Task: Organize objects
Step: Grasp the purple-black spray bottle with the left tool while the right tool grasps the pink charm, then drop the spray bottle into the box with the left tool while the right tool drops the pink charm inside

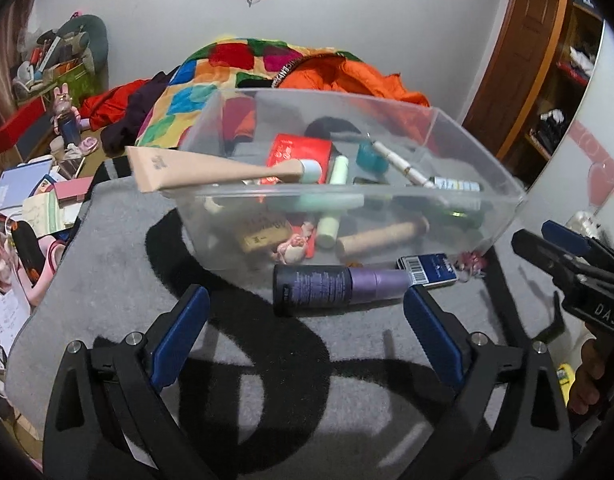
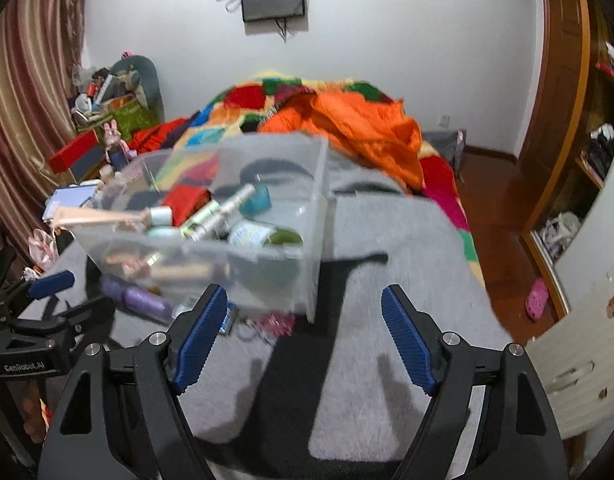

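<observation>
Lying just beside bin (image 1: 503, 200) edge – purple bottle (image 1: 339, 288), seemingly touching

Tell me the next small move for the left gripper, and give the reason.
Probably ease the left gripper forward and down so its open jaws straddle the purple bottle. The bottle lies on its side on the grey mat, outside the clear bin that already holds the other toiletries, and sits just ahead of the jaws, not yet between them. The right gripper is open and empty too.

Bottle (image 1: 339, 289) before bin (image 1: 387, 196), on rug (image 1: 107, 280)
</observation>
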Motion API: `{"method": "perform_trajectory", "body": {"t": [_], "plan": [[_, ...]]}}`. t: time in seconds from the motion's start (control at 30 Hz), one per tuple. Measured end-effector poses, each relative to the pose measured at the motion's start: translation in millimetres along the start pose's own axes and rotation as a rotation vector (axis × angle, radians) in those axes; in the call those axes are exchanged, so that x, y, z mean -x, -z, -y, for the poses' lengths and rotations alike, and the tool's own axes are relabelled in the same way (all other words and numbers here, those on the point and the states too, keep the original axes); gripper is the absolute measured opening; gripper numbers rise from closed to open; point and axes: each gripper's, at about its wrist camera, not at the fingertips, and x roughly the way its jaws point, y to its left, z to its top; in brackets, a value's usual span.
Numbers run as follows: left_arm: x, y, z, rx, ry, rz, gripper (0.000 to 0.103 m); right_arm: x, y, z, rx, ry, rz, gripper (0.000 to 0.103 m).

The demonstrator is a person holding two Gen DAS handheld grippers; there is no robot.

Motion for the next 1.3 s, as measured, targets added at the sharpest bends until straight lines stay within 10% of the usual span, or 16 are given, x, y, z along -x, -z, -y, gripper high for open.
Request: {"method": "perform_trajectory", "body": {"t": [0.37, 0.9, 1.3], "plan": [[-29.6, -8.4, 12.7, -0.05, -0.014, -0.079, 0.099, -36.3, 17.1, 3.5, -0.048, -0.037, -0.093, 0.073], [-42.9, -9.3, 16.5, -0.039, 0.007, -0.091, 0.096, -46.8, 24.7, -5.1, -0.035, -0.047, -0.11, 0.023], [-28.9, -0.2, 8.3, 0.012, 0.015, -0.051, 0.091, -33.6, 29.9, -3.6, -0.044, -0.059, -0.103, 0.023]]}}
